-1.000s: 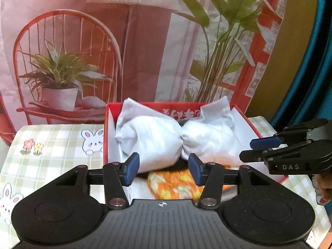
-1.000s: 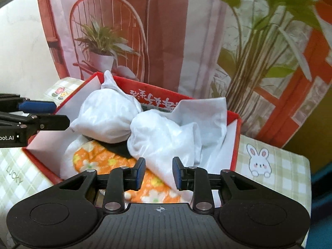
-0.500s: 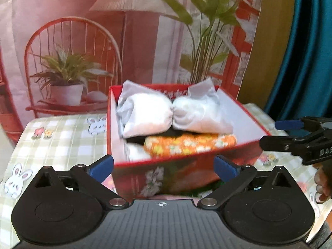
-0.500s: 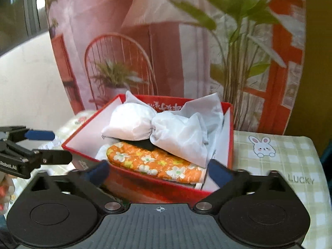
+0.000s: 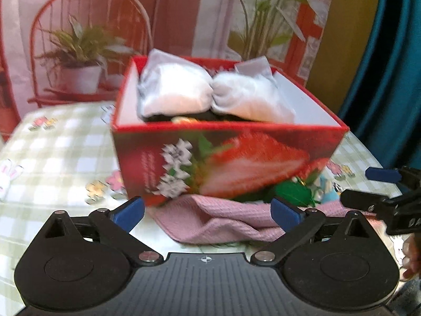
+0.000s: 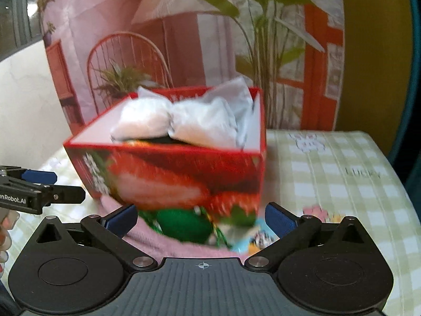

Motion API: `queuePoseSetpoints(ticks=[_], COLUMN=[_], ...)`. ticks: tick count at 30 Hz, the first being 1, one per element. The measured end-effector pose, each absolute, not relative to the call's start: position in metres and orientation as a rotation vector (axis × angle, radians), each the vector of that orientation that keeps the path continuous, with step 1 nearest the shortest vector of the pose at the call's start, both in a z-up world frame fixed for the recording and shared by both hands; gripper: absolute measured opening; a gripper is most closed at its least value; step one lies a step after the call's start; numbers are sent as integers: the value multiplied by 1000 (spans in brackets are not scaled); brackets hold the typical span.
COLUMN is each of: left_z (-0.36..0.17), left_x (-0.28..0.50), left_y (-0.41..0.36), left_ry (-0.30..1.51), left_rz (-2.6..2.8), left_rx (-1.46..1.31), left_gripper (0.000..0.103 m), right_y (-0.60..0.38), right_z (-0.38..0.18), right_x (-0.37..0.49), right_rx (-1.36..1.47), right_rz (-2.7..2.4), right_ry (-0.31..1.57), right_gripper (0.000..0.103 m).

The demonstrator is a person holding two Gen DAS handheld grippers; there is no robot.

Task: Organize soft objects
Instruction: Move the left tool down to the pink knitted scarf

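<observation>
Both the left gripper (image 5: 207, 212) and right gripper (image 6: 201, 217) gape wide and empty before the red strawberry-printed cardboard box (image 5: 229, 158), suggesting the crumpled pink waffle-weave cloth (image 5: 223, 221) needs grasping next

In front of me stands the red box (image 5: 229, 158), upright, its near wall printed with a big strawberry and white blossoms, its inside white. Two white cloth bundles (image 5: 210, 97) lie side by side on top of its contents, touching each other and rising above the rim. Under them I see something dark and a sliver of orange floral fabric (image 5: 181, 119). A pink waffle-textured cloth (image 5: 223, 221) lies crumpled against the foot of the box, with a green item (image 6: 184, 222) on it.
</observation>
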State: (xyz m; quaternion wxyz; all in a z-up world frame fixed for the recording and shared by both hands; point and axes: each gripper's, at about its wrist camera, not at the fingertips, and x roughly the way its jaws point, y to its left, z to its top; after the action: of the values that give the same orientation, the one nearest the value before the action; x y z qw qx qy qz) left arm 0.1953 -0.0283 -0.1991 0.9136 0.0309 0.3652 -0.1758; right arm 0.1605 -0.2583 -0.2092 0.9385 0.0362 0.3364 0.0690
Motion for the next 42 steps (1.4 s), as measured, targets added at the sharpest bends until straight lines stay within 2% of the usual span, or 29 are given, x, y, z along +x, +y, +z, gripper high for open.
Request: queuePoseSetpoints(ticks=[4,9,11,13,14,15,16,17,20,22,27,34,42], left_z=[-208,-216,-221,-226,-229,-232,-235,-238,-246,-251,-257,-256,-256], left_x=[204,224,229,231,232,232,232,232,226,221,209,201,197], left_y=[-33,-41,-48,-54,-56,-57,-57,-55,-48,-45,-37,-25,-24], left_ry=[770,810,830,842,848,859,880,899,911,927,929,928,911], left_rz=[-382,-385,-385,-385,-389,-400,-408,-411,-404,-388,-371,-352,-352], left_rx=[17,-78,-71,-44,-29,-18,-12,-18,-42,-39,-41,-64,-51], left_gripper=[95,79,76,68,51,27,17,12,12,12,12,11,11], right_y=[-257,-258,-258,-258,-257,-254,-252,-250,-246,-244,-249,-256,-276], right_z=[-222,-229,-230,-230,-230,-230,-231,-232,-238,-241,-243,-243,-236], right_x=[154,152,151,150,149,147,146,143,136,132,126,126,126], right_rx=[69,76,79,64,46,16,-10,-41,-97,-111,-109,-88,156], right_rz=[131,136,144,151,155,156,157,159,164,166,147,102,86], right_ry=[716,721,720,712,709,708,708,706,713,721,735,762,795], right_gripper=[103,103,103,102,102,102,101,100,94,86,79,77,77])
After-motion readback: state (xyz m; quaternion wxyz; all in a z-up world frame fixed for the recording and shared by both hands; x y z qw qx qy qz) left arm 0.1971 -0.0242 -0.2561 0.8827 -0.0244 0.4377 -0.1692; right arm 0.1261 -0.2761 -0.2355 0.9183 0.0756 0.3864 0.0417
